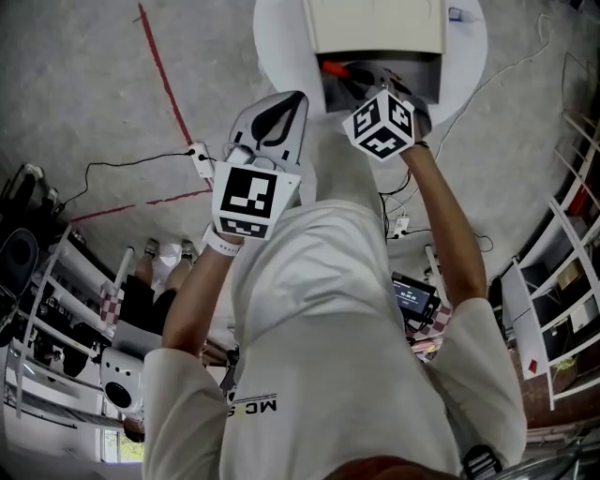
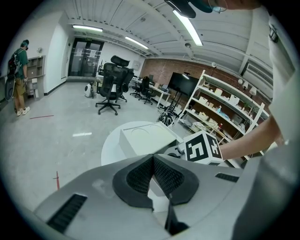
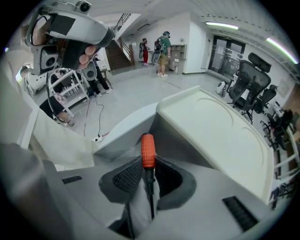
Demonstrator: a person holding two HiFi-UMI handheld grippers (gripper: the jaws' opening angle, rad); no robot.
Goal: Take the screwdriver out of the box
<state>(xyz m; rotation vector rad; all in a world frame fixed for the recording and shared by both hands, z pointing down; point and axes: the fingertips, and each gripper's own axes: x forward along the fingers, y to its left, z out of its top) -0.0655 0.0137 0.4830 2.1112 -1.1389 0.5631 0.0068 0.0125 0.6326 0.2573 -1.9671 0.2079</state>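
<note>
An open cream box point(image 1: 377, 26) stands on a round white table point(image 1: 277, 37). My right gripper point(image 3: 148, 161) is shut on a screwdriver point(image 3: 148, 151) with an orange handle. The handle sticks out past the jaws and the black shaft runs back between the pads. Behind it are the box's raised lid point(image 3: 211, 129) and grey inside. In the head view the right gripper's marker cube point(image 1: 380, 122) is at the box's mouth, where an orange-red bit point(image 1: 335, 68) shows. My left gripper point(image 1: 281, 112) hovers at the table's near edge, left of the box point(image 2: 145, 138), shut with nothing between its pads point(image 2: 140, 176).
A power strip point(image 1: 202, 159) with black cables lies on the grey floor, next to a red floor line point(image 1: 164, 70). Shelving point(image 1: 562, 281) stands at the right and equipment racks at the lower left. Office chairs point(image 2: 112, 86) and people stand far off.
</note>
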